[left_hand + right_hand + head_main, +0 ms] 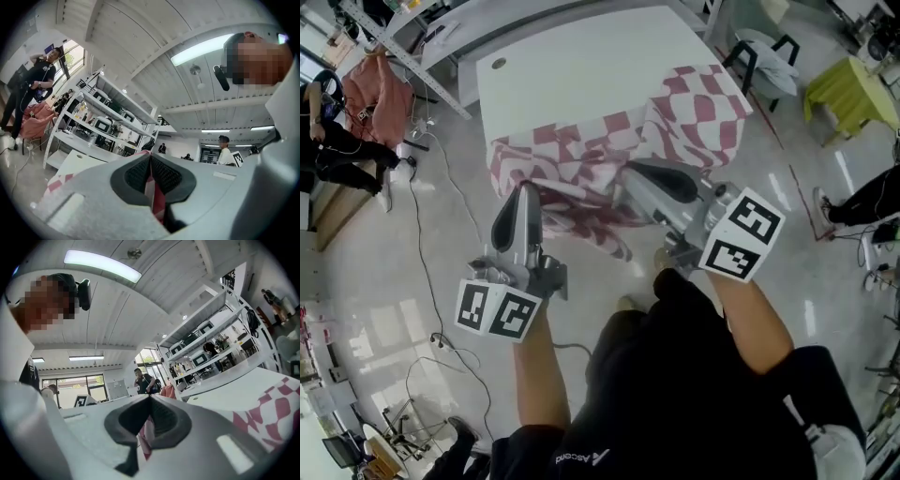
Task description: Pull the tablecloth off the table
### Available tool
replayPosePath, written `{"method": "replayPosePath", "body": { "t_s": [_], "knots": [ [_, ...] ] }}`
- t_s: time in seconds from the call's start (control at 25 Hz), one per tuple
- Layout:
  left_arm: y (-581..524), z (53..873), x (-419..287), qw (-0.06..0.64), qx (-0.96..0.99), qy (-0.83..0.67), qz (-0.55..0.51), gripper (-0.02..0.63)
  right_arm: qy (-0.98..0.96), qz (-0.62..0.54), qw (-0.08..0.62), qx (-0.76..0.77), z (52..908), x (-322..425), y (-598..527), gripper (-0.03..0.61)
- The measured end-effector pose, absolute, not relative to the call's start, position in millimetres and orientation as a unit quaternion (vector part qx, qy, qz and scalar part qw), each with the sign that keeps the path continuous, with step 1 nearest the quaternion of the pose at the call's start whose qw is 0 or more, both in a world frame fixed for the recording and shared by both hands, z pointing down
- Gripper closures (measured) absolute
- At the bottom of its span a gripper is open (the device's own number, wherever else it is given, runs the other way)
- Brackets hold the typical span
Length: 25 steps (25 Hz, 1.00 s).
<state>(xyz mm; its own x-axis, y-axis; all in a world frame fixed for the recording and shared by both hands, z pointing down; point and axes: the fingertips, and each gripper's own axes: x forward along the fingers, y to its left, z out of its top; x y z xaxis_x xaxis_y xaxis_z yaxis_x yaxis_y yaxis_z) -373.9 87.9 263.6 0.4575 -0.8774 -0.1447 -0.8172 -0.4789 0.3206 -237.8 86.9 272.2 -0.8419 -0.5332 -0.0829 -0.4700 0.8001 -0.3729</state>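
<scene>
Table (pixel 581 75): white, partly uncovered.
Tablecloth (pixel 694 103): checked, bunched at table's near edge.
Grippers: left gripper (pixel 523 189), right gripper (pixel 630 172), jaws clenched on tablecloth.

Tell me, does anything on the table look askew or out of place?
Yes. The checkered tablecloth is crumpled into folds at the near edge of the white table, leaving most of the top bare, and part hangs over the edge. This fits the pull: the left tool and right tool are shut on it.
</scene>
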Motion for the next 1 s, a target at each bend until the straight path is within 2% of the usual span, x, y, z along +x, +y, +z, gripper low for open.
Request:
{"method": "replayPosePath", "body": {
  "t_s": [0.2,0.48,0.6,0.84,1.0],
  "knots": [
    [138.8,222.6,-381.1,0.072,0.847,-0.499,-0.167,0.604,0.95,-0.164,0.116,-0.238,233.8,-241.9,138.7,0.574],
    [179.0,169.6,-353.6,0.018,0.849,-0.492,-0.191,0.604,0.954,-0.138,0.184,-0.193,177.2,-205.7,175.5,0.574],
    [182.4,162.4,-351.0,0.02,0.85,-0.493,-0.184,0.604,0.953,-0.135,0.18,-0.202,169.3,-200.3,178.3,0.574],
    [171.5,194.7,-292.7,0.044,0.853,-0.492,-0.169,0.604,0.952,-0.137,0.159,-0.225,201.3,-146.6,162.5,0.574],
    [170.7,209.3,-287.6,0.066,0.854,-0.491,-0.157,0.604,0.95,-0.133,0.149,-0.239,207.5,-140.1,160.8,0.574]
  ]
}}
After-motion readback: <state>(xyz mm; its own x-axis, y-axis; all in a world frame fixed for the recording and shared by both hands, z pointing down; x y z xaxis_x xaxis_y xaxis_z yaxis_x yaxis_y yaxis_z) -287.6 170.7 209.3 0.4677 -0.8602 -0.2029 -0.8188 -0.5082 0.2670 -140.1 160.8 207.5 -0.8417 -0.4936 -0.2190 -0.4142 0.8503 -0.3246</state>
